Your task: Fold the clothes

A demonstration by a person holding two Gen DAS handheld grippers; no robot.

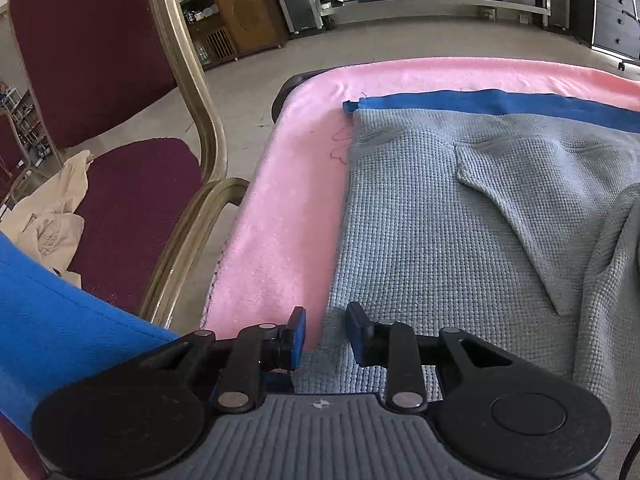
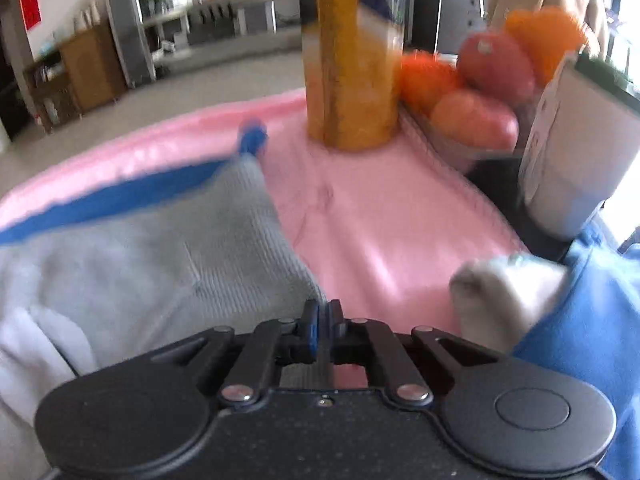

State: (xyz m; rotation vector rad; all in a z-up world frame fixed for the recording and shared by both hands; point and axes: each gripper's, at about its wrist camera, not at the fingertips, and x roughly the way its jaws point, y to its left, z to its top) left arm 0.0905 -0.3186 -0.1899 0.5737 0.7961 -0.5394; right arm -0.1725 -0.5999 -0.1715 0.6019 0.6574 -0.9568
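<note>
Over the grey knit (image 1: 420, 216), left tool (image 1: 326, 334) gapes; right tool (image 2: 323, 320) pinches it.

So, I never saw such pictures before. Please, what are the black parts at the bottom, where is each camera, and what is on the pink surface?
Each picture comes from a camera on a hand-held two-finger gripper, looking along its fingers. The left gripper is open above a grey waffle-knit garment with a blue edge, which lies on a pink fleece blanket. The right gripper looks shut; whether it pinches the garment's corner is unclear because of blur. Beyond stand a yellow-orange bottle and a bowl of orange and red fruit. A dark red chair stands beside.
</note>
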